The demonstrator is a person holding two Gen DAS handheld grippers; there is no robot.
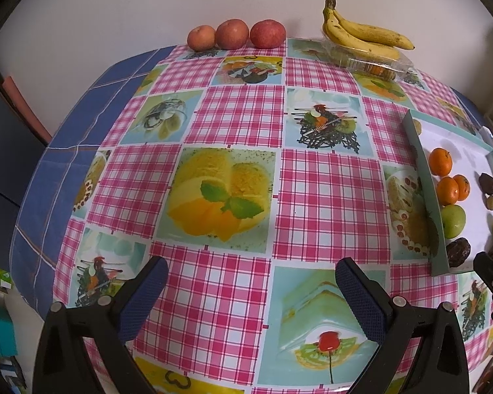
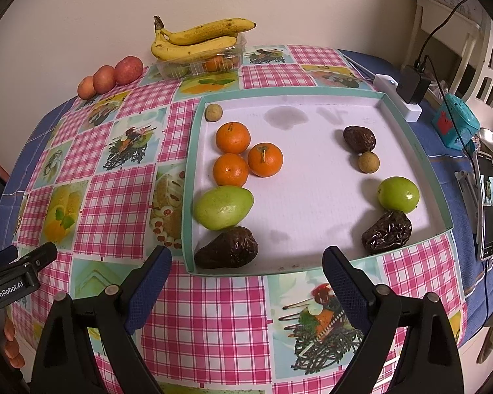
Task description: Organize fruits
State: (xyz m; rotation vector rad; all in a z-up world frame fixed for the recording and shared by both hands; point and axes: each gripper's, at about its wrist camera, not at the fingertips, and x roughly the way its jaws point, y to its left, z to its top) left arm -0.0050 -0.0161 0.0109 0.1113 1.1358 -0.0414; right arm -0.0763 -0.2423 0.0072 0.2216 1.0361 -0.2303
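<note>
Right wrist view shows the tray [image 2: 410,124] holding three oranges [image 2: 246,157] clustered together, apparently grouped by kind, while green fruits [image 2: 223,208] and dark ones [image 2: 359,139] lie split between both sides. The right gripper [image 2: 246,282] hovers spread and empty before the tray; the left gripper [image 1: 251,292] is likewise spread over bare cloth.

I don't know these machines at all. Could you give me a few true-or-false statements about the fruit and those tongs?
1. Three oranges lie together in the shallow box. True.
2. The bananas lie flat on the tablecloth. False: they rest on a clear plastic container.
3. The right tongs grip a green fruit. False: they are open and empty.
4. Three reddish fruits sit in a row by the wall. True.
5. The left tongs are open. True.
</note>
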